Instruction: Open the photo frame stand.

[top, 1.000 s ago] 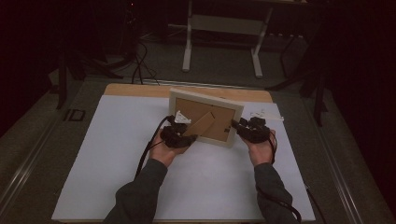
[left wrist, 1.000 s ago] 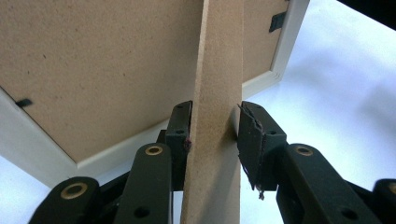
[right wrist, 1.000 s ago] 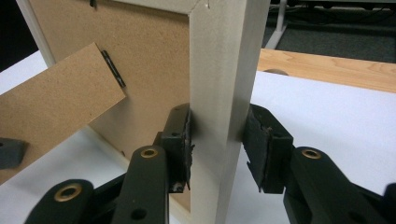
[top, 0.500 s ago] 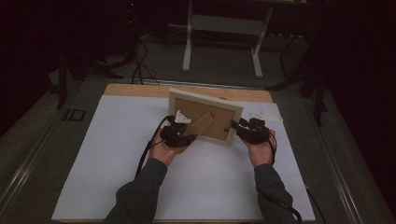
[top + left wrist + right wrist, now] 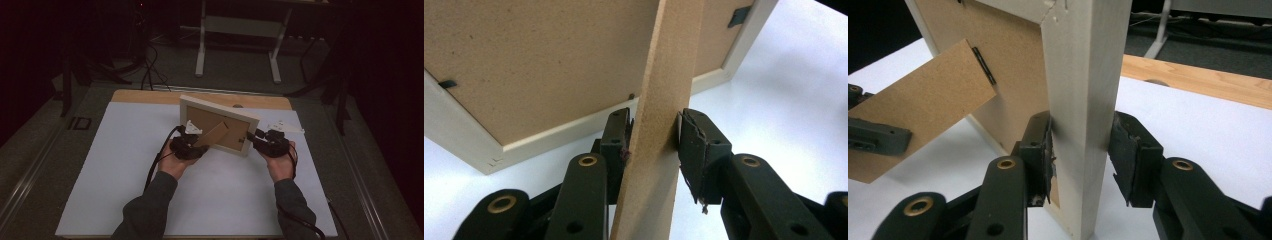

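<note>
A: Frame (image 5: 220, 125) is standing tilted near the far middle of the table (image 5: 125, 200), brown back facing the person, pale rim all round.

B: And the left tongs (image 5: 654, 135)?

A: They are gripping the stand (image 5: 659, 100), the brown strip that is angling out from the back; both pads are pressing on its edges, jaws at a middling width.

B: The right tongs (image 5: 1080, 145)?

A: They are clamping the rim at the frame's right side, one pad on the back, one on the front.

B: Room to move?

A: White table is lying bare in front and to the left. A wooden strip (image 5: 150, 96) is running along the far edge just behind the frame, with dark floor beyond.
</note>
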Demonstrator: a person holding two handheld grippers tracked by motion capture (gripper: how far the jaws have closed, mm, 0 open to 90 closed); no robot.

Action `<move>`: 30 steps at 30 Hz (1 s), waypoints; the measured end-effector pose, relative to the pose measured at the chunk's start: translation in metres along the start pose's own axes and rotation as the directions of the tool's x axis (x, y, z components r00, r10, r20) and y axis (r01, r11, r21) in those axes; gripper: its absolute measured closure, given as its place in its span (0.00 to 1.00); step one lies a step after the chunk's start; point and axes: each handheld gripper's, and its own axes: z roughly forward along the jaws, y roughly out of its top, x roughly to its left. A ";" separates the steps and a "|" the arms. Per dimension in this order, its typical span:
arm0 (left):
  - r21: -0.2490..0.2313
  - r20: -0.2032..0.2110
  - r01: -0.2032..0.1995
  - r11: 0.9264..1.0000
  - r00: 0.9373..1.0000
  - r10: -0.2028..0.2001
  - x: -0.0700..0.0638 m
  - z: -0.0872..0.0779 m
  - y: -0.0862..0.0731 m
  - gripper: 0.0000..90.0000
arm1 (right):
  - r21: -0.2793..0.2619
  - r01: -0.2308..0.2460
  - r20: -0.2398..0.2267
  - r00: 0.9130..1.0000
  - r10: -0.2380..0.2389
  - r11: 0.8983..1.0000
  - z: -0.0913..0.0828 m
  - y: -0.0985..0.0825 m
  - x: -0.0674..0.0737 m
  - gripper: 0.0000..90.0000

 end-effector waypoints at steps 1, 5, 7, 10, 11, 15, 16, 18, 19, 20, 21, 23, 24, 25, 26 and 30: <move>0.002 0.001 -0.006 1.000 1.000 0.006 -0.001 -0.001 -0.001 0.74 | 0.001 -0.001 -0.005 1.000 0.001 1.000 0.000 0.000 0.000 0.68; 0.003 0.009 -0.022 1.000 1.000 0.022 -0.003 -0.002 -0.004 0.75 | 0.002 0.011 -0.018 1.000 -0.011 1.000 -0.003 -0.002 0.001 0.68; 0.007 0.012 -0.028 1.000 1.000 0.028 -0.004 -0.002 -0.005 0.75 | 0.001 0.015 -0.027 1.000 -0.015 1.000 -0.005 -0.003 0.002 0.67; 0.010 0.017 -0.041 0.999 0.999 0.041 -0.006 -0.002 -0.008 0.75 | -0.002 0.025 -0.041 0.999 -0.025 1.000 -0.007 -0.005 0.003 0.67; 0.010 0.020 -0.042 0.999 0.999 0.042 -0.007 -0.002 -0.008 0.75 | -0.002 0.027 -0.045 0.999 -0.027 1.000 -0.007 -0.005 0.003 0.67; 0.001 0.066 -0.062 0.998 0.996 0.061 -0.013 -0.005 -0.010 0.74 | -0.002 0.040 -0.069 0.997 -0.040 0.999 -0.009 -0.007 0.004 0.66; -0.002 0.077 -0.067 0.998 0.995 0.067 -0.014 -0.005 -0.011 0.74 | -0.002 0.047 -0.074 0.996 -0.047 0.999 -0.010 -0.008 0.005 0.65; -0.004 0.091 -0.074 0.997 0.993 0.075 -0.016 -0.005 -0.012 0.73 | -0.001 0.056 -0.086 0.995 -0.056 0.998 -0.011 -0.009 0.006 0.65; -0.006 0.094 -0.073 0.997 0.993 0.073 -0.017 -0.005 -0.014 0.73 | 0.000 0.058 -0.087 0.994 -0.058 0.998 -0.011 -0.009 0.006 0.65; -0.005 0.097 -0.073 0.997 0.993 0.073 -0.017 -0.006 -0.014 0.73 | 0.001 0.061 -0.090 0.994 -0.061 0.998 -0.012 -0.010 0.006 0.65; -0.006 0.101 -0.072 0.997 0.992 0.073 -0.016 -0.006 -0.015 0.73 | 0.000 0.064 -0.092 0.994 -0.064 0.998 -0.012 -0.010 0.007 0.65; -0.007 0.109 -0.065 0.998 0.992 0.066 -0.015 -0.006 -0.017 0.73 | 0.002 0.066 -0.096 0.993 -0.065 0.998 -0.013 -0.010 0.007 0.65; -0.005 0.116 -0.067 0.998 0.991 0.067 -0.015 -0.007 -0.018 0.73 | 0.003 0.068 -0.099 0.993 -0.068 0.998 -0.013 -0.011 0.007 0.64; -0.007 0.121 -0.069 0.998 0.990 0.069 -0.015 -0.007 -0.019 0.73 | 0.003 0.073 -0.102 0.992 -0.072 0.997 -0.013 -0.011 0.008 0.64; -0.004 0.124 -0.074 0.997 0.990 0.074 -0.016 -0.008 -0.020 0.74 | 0.002 0.077 -0.106 0.991 -0.077 0.997 -0.014 -0.011 0.008 0.64; -0.001 0.128 -0.083 0.997 0.988 0.083 -0.017 -0.009 -0.024 0.75 | 0.004 0.091 -0.120 0.989 -0.090 0.996 -0.015 -0.014 0.009 0.63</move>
